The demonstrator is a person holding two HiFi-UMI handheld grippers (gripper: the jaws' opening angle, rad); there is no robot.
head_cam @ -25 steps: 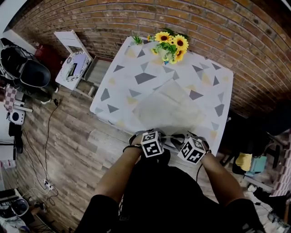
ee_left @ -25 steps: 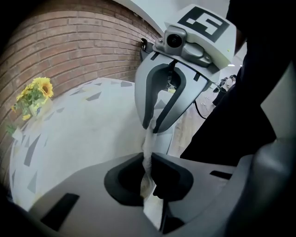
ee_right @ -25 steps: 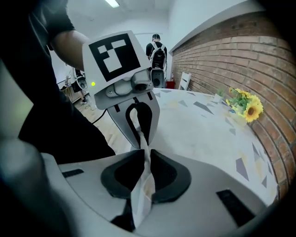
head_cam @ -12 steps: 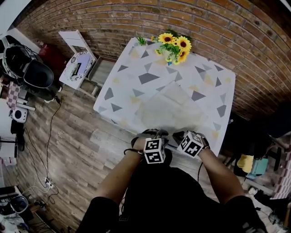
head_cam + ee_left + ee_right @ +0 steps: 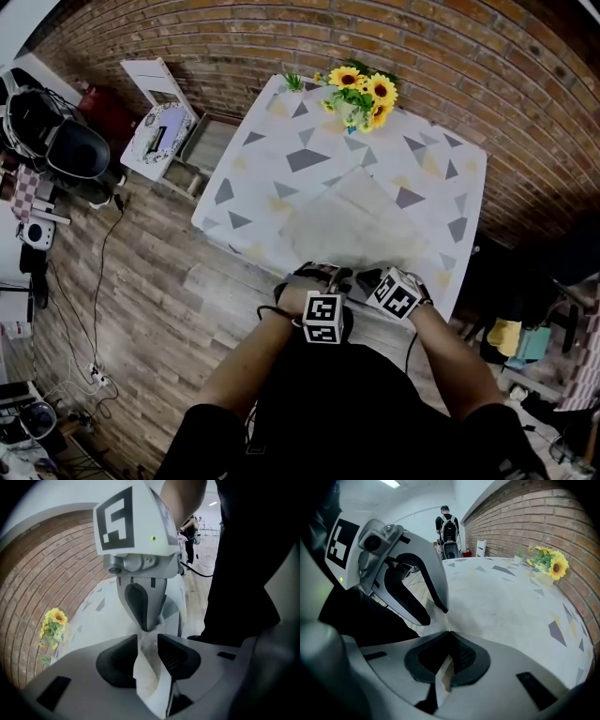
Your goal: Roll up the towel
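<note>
Head view: towel [image 5: 361, 225] lay flat and pale on the patterned tablecloth [image 5: 281, 155], its near edge at the table's near edge, where both grippers worked side by side, close to one another. Left gripper [image 5: 147, 639]: jaws stood apart and had just been opening; a fold of the towel's edge hung in the gap between them, not squeezed. Right gripper [image 5: 449, 633]: jaws together, clamped on a thin strip of the towel's near edge, with the fabric showing below the pads. Both grippers pointed steeply down at the table edge, directly in front of the person's body. Open room: bare tablecloth ran beyond the towel's far edge to the sunflowers [image 5: 359, 94], which stood at the far edge against the brick wall [image 5: 281, 47]. A wide band of bare cloth lay to the towel's left; a narrower band lay between its right side and the table's right edge. No object rested on the towel itself. Wooden floor [image 5: 141, 281] lay open to the left of the table, with a white chair [image 5: 155, 127] near the far-left corner. Dark clutter stood near the table's right side; details could not be made out. Right gripper view: a person [image 5: 448, 527] stood well away at the far end of the room.
</note>
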